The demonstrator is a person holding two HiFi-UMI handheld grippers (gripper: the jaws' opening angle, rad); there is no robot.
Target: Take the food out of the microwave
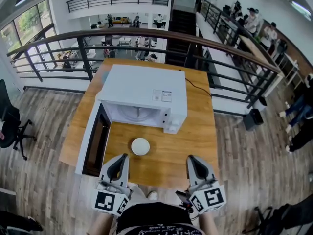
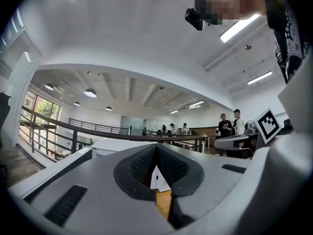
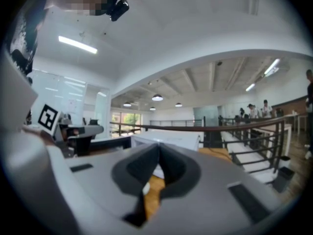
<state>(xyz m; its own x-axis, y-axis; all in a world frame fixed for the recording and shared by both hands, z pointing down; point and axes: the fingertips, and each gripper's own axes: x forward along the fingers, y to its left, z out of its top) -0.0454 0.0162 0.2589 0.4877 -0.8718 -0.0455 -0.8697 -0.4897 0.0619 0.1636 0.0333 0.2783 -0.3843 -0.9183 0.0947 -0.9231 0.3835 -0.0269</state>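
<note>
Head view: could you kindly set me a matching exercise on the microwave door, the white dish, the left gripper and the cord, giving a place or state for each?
Things:
1. microwave door
2. white dish
3. left gripper
4. cord

Places or states:
A. on the table, in front of the microwave
B. shut, empty
C. swung open
D. lying on the table to the microwave's right

Pairs: 1-C, 2-A, 3-B, 4-D
</note>
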